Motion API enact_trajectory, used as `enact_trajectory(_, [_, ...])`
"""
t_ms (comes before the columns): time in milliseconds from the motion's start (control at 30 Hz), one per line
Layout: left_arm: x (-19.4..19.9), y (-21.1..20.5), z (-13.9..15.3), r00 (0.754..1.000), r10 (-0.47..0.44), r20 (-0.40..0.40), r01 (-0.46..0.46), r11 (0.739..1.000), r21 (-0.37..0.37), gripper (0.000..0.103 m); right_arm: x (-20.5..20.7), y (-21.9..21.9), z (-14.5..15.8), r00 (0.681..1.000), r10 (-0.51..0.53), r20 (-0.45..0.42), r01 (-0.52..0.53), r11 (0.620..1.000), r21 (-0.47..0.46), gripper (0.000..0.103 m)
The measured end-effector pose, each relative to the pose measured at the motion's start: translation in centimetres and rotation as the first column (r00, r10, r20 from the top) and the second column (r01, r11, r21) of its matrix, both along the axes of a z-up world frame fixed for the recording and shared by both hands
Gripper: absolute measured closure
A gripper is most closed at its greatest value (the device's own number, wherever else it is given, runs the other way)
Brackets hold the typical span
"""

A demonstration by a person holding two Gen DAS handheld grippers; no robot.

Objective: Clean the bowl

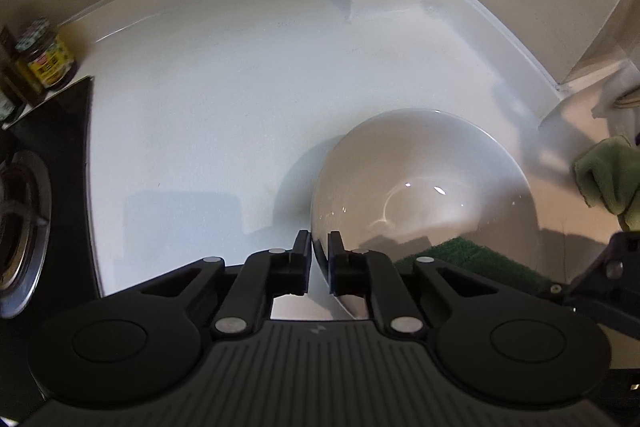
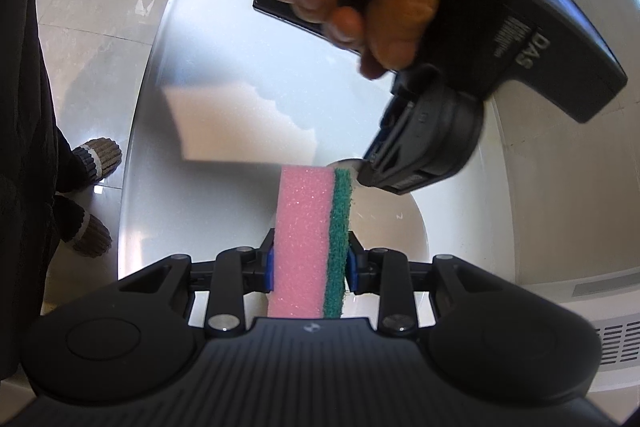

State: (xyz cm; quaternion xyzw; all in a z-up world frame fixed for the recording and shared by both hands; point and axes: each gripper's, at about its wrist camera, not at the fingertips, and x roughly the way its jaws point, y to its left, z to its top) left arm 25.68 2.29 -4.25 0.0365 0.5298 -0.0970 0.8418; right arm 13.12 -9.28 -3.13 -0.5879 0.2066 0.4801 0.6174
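Bowl (image 1: 424, 187), white, on pale surface (image 1: 208, 115): rim pinched in my left fingers (image 1: 304, 259). Sponge (image 2: 308, 243), pink-green: clamped in my right fingers (image 2: 269, 267).

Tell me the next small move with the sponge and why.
Probably lower the sponge, green scouring side first, onto the bowl's inner wall and start wiping. The left gripper already pinches the bowl's rim, steadying it, and the right gripper clamps the sponge just above it.
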Motion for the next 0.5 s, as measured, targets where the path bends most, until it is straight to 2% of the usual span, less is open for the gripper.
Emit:
enact_trajectory(200, [0.1, -0.4, 0.5, 1.0, 0.021, 0.019, -0.022, 0.999, 0.03, 0.095, 0.2, 0.0, -0.2, 0.999, -0.027, -0.023, 0.027, 1.0, 0.015, 0.075])
enact_trajectory(333, [-2.1, 0.6, 0.7, 0.996, 0.086, 0.016, -0.086, 0.996, -0.015, 0.094, 0.2, -0.1, -0.3, 0.999, -0.033, -0.031, 0.034, 0.999, 0.022, 0.075])
enact_trajectory(500, [-2.2, -0.1, 0.2, 0.999, 0.039, 0.019, -0.039, 0.999, 0.019, 0.095, 0.0, -0.1, -0.4, 1.0, -0.023, -0.02, 0.023, 1.0, 0.014, 0.075])
